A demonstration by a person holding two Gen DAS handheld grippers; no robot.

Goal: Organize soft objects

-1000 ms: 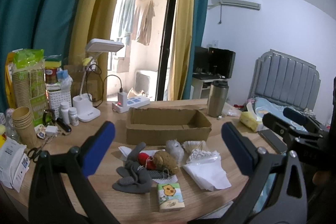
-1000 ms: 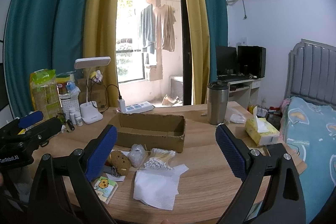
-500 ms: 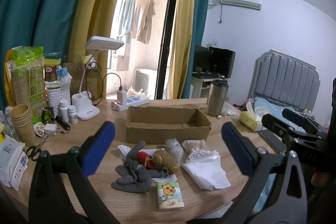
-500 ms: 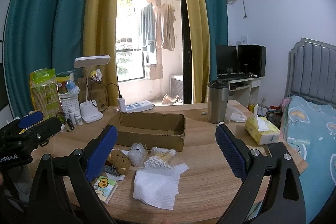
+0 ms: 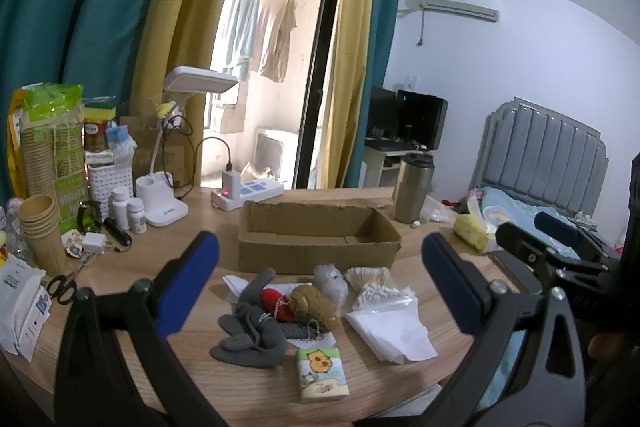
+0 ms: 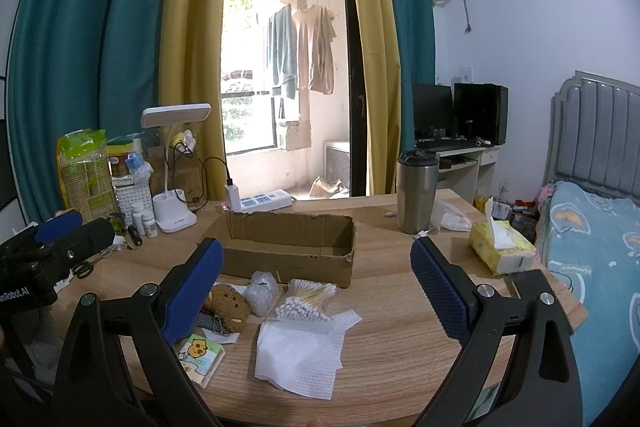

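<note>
An open cardboard box (image 5: 316, 241) (image 6: 288, 247) sits mid-table. In front of it lie grey gloves (image 5: 250, 331), a brown plush toy (image 5: 314, 307) (image 6: 230, 307) with a red part, a clear plastic bag (image 5: 330, 281) (image 6: 262, 291), a pack of cotton swabs (image 5: 376, 293) (image 6: 306, 303), white paper towels (image 5: 394, 333) (image 6: 300, 351) and a pocket tissue pack (image 5: 322, 373) (image 6: 200, 353). My left gripper (image 5: 320, 283) is open and empty, above the pile. My right gripper (image 6: 316, 295) is open and empty, above the swabs.
A steel tumbler (image 6: 416, 197), a yellow tissue box (image 6: 502, 247), a desk lamp (image 5: 168, 203), a power strip (image 5: 246, 193), pill bottles (image 5: 128, 213), paper cups (image 5: 42, 231) and scissors (image 5: 64, 283) stand around the table. A bed (image 6: 592, 247) is to the right.
The left gripper has shifted slightly, so the scene sits a little more to the left and lower. The right view is almost unchanged. Both grippers stay open.
</note>
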